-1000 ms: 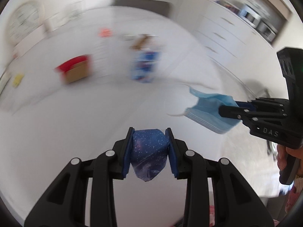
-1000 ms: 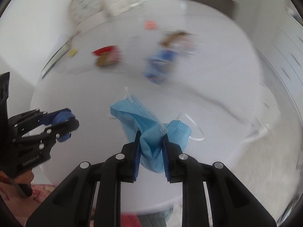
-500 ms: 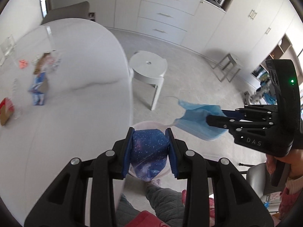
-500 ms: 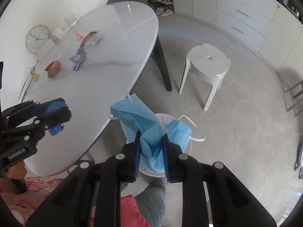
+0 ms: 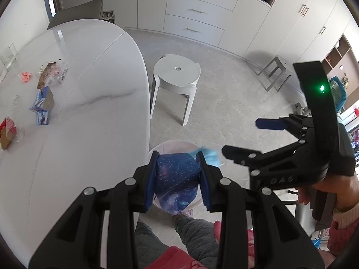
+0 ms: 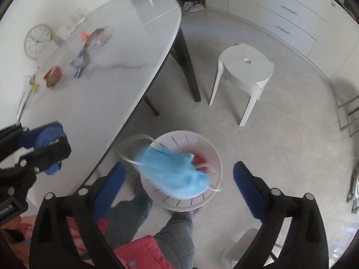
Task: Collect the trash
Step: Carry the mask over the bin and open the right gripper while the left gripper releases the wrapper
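Observation:
My left gripper (image 5: pixel 177 179) is shut on a dark blue starry wrapper (image 5: pixel 177 177) and holds it above a white round bin (image 5: pixel 170 145) on the floor. My right gripper (image 6: pixel 179 179) is open wide over the same bin (image 6: pixel 215 163). A light blue face mask (image 6: pixel 175 172), blurred, is loose between the jaws, over the bin's mouth. Something red (image 6: pixel 199 160) lies inside the bin. The right gripper also shows in the left wrist view (image 5: pixel 242 139), open.
A white oval table (image 5: pixel 89 112) stands at left with several scraps: a blue carton (image 5: pixel 42 107), a brown wrapper (image 5: pixel 48 76), a red-brown packet (image 5: pixel 7 132). A white stool (image 5: pixel 177 76) stands beyond the bin. White cabinets line the far wall. The person's legs are below.
My right gripper has opened and let go of the blue mask, which now drops over the bin. My left gripper still holds the starry wrapper over the bin.

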The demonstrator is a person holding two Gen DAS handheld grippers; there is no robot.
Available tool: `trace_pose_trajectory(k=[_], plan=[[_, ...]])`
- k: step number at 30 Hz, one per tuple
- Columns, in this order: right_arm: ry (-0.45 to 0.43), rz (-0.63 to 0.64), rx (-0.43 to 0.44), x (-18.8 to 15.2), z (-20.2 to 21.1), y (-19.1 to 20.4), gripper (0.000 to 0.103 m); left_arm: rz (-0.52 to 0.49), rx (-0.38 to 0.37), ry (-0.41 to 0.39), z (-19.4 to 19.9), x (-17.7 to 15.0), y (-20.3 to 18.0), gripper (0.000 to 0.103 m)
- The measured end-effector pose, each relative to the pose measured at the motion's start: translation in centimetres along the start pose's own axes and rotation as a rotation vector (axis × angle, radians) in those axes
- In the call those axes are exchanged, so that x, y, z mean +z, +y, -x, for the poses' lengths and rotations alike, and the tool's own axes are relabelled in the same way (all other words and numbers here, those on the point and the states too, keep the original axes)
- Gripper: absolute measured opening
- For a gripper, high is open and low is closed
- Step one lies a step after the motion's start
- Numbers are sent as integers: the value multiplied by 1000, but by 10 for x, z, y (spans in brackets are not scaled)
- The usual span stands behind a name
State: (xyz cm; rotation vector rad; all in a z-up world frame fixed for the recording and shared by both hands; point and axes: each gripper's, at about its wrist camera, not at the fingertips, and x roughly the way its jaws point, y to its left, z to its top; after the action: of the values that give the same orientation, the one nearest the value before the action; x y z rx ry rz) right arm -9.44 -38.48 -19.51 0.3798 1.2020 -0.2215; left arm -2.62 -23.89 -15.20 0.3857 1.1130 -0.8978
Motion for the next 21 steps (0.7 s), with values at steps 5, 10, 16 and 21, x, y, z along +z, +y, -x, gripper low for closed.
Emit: trace_pose_trajectory(k=[5,10,16,21], plan=[[3,-73,-25,-3,4,-20,100,-6,1,2,-1,0,-1,33],[-2,-110,-36,-10,9,-34,100,-14,-5,8,-3,-1,-6,33],[-12,-129,-51,-14,16,-45,100,-35,29,29,-9,-2,-16,95],[-14,-139,-57,-14,18,-49,100,-78,32,47,-13,-3,-26,95]])
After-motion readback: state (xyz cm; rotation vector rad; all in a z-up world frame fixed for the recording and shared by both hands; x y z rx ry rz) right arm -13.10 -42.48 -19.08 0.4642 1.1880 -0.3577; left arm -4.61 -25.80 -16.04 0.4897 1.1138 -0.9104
